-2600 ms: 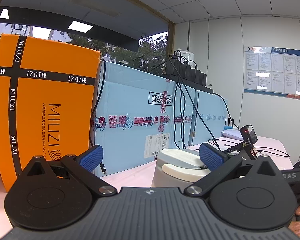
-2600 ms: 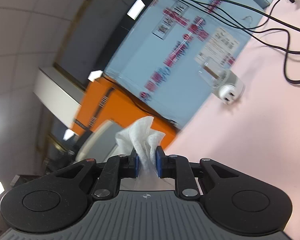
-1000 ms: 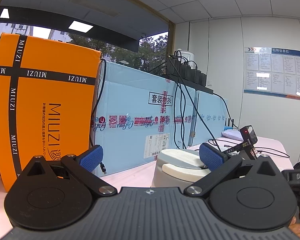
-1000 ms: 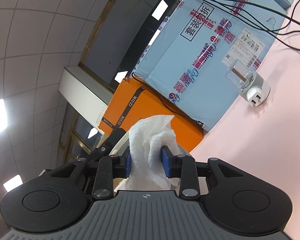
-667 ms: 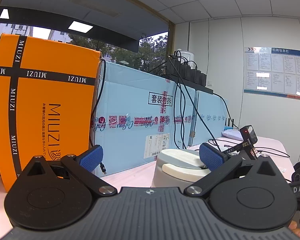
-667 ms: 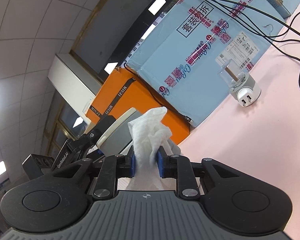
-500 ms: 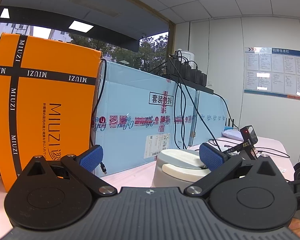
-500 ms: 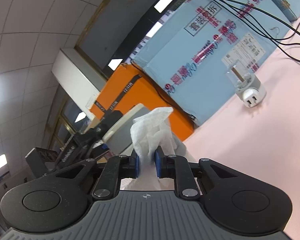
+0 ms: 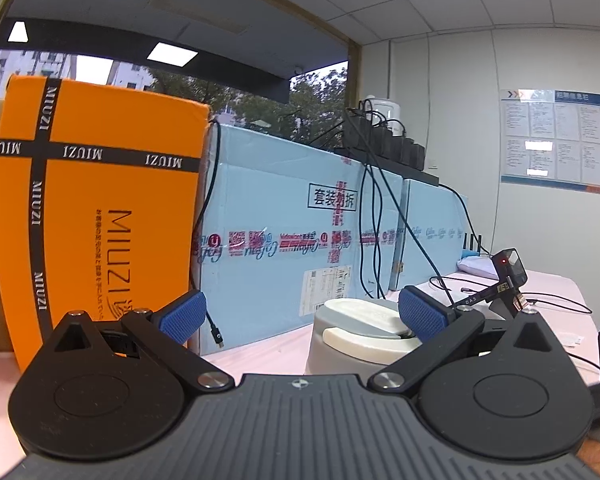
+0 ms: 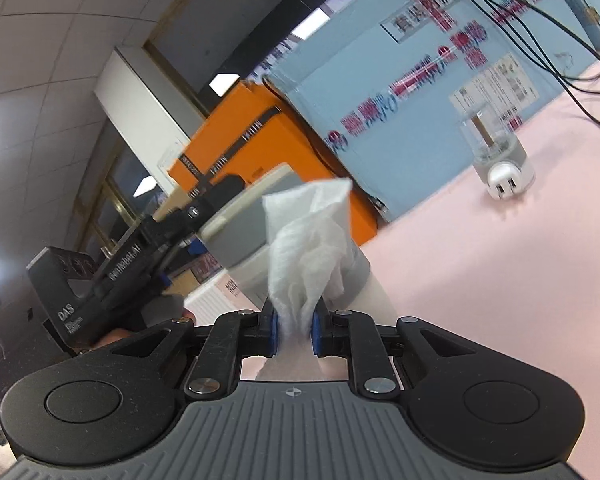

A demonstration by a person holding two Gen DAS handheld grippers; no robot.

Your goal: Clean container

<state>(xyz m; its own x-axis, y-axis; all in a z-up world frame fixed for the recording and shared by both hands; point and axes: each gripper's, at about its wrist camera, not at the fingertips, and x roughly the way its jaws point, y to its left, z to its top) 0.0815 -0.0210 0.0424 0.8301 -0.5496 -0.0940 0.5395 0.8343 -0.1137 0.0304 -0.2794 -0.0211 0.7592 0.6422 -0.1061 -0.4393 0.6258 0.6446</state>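
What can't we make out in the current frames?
- Container base: left wrist view, hidden behind the left claw body.
- Container front: right wrist view, covered by the tissue pinched in the right claw; contact unclear.
- Left claw grip: its fingers look spread, but whether the pads touch the container cannot be told.
- Box print: right wrist view, motion-blurred.
- Notice board: left wrist view, text too small.
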